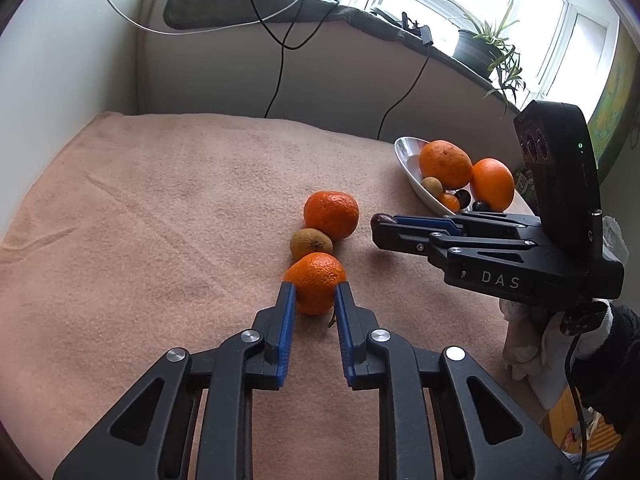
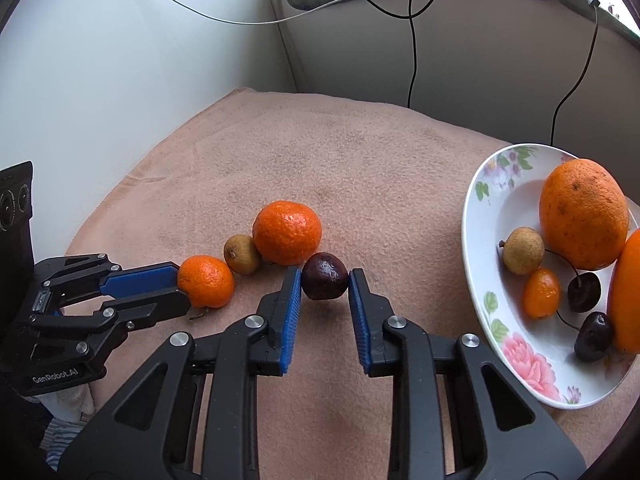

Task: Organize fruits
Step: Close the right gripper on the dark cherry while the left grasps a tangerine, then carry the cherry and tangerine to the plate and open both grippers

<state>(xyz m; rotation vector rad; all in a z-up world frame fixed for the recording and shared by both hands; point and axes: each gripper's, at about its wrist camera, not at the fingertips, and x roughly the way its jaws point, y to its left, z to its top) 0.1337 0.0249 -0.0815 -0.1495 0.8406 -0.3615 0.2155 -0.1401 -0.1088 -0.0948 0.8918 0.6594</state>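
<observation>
1. nearest, two hand-held tongs are each clenched on a fruit: the left gripper (image 1: 315, 290) squeezes a small tangerine (image 1: 316, 282), and the right gripper (image 2: 325, 276) squeezes a dark cherry (image 2: 324, 275). both fruits look to be resting on the cloth.
2. just beyond them, a brown longan (image 2: 241, 254) and a larger tangerine (image 2: 287, 232) lie touching in a row on the cloth.
3. the step in hand seems to be picking up loose fruit; the next move likely calls for lifting each one and carrying it to the plate.
4. to the right, a flowered plate (image 2: 486, 184) holds oranges, a longan, a kumquat and cherries.
5. a peach-coloured towel (image 1: 160, 200) covers the surface.
6. farthest, cables hang down a pale wall below a windowsill with a potted plant (image 1: 486, 44).
</observation>
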